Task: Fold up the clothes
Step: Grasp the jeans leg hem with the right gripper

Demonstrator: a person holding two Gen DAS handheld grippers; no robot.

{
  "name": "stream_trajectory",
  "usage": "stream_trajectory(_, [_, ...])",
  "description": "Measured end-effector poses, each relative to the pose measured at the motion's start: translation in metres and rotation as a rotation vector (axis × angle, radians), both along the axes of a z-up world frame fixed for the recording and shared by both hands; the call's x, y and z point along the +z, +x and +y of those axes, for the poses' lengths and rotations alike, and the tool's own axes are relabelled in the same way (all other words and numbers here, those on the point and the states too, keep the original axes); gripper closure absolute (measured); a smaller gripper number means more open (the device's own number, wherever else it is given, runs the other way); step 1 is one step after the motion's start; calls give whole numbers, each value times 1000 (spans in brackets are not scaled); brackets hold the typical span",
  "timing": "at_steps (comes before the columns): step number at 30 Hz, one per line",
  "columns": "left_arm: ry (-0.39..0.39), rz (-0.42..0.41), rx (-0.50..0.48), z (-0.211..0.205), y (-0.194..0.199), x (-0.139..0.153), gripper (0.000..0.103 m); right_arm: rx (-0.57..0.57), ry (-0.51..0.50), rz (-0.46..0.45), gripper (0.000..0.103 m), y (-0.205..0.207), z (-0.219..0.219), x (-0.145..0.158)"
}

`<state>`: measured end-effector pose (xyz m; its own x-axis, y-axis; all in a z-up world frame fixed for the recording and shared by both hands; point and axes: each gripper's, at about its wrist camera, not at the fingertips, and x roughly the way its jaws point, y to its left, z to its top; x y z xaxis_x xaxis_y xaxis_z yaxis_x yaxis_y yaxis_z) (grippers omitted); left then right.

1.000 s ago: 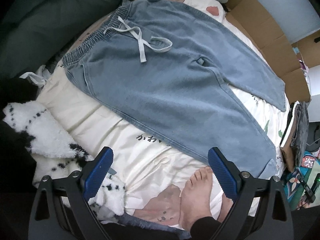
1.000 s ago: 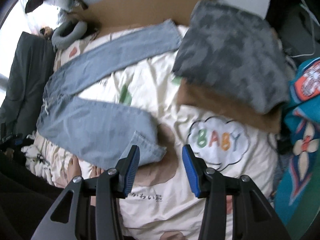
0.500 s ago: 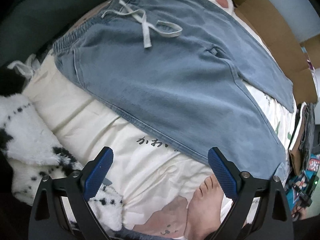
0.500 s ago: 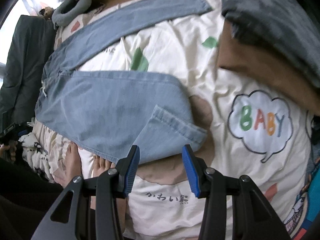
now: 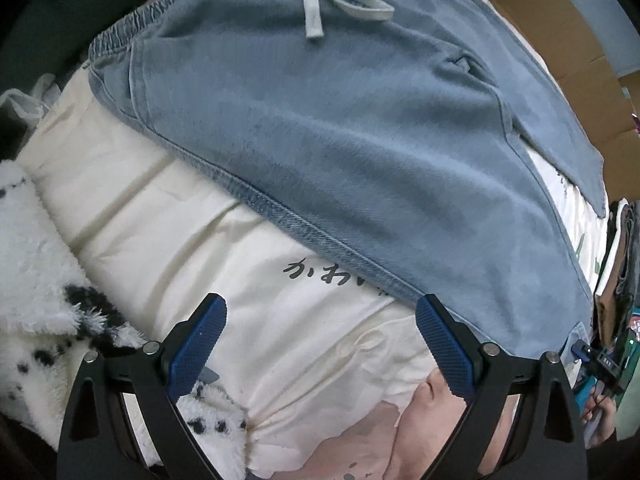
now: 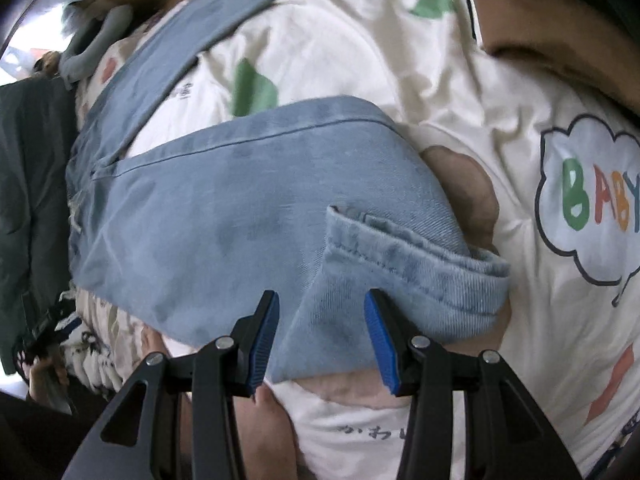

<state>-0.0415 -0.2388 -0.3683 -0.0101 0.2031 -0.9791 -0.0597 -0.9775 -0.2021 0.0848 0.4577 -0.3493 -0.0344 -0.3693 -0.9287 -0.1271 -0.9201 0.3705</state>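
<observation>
Light blue jeans (image 5: 340, 128) lie spread flat on a cream quilt (image 5: 168, 240) covering a bed. In the left wrist view the elastic waistband is at the upper left, with a white drawstring (image 5: 316, 8) tied in a loose bow on top. One side seam runs diagonally down toward the lower right. The left claw (image 5: 322, 344) hangs above the quilt just short of that seam, its blue pads wide apart and holding nothing. A fluffy white cloth with black spots (image 5: 36, 280) lies at the left, beside the quilt. Brown cardboard (image 5: 560, 32) sits past the far leg at the upper right.

In the right wrist view the jeans (image 6: 224, 216) stretch away to the upper left, the two legs splayed apart with bare quilt (image 6: 400, 60) between them. The near leg ends in a hem (image 6: 420, 256) turned back on itself. The right claw (image 6: 322, 336) is partly open, with the leg's edge lying between its blue pads; whether the pads touch the denim cannot be told. A cloud print reading "BABY" (image 6: 592, 200) is on the quilt at the right, apart from the hem. A bare foot (image 6: 268, 432) shows below the claw, partly under the quilt.
</observation>
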Motion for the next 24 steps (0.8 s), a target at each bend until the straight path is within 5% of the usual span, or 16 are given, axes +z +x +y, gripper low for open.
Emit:
stream_trajectory(9, [10, 20, 38, -4, -7, -12, 7, -135, 22, -76, 61, -10, 5, -26])
stream_trajectory(14, [3, 17, 45, -5, -11, -16, 7, -272, -9, -123, 57, -15, 12, -42])
stream_trajectory(17, [4, 20, 48, -6, -12, -17, 7, -332, -28, -137, 42, -20, 12, -45])
stream_trajectory(24, [12, 21, 67, -8, -8, -16, 7, -467, 18, -187, 44, -26, 11, -46])
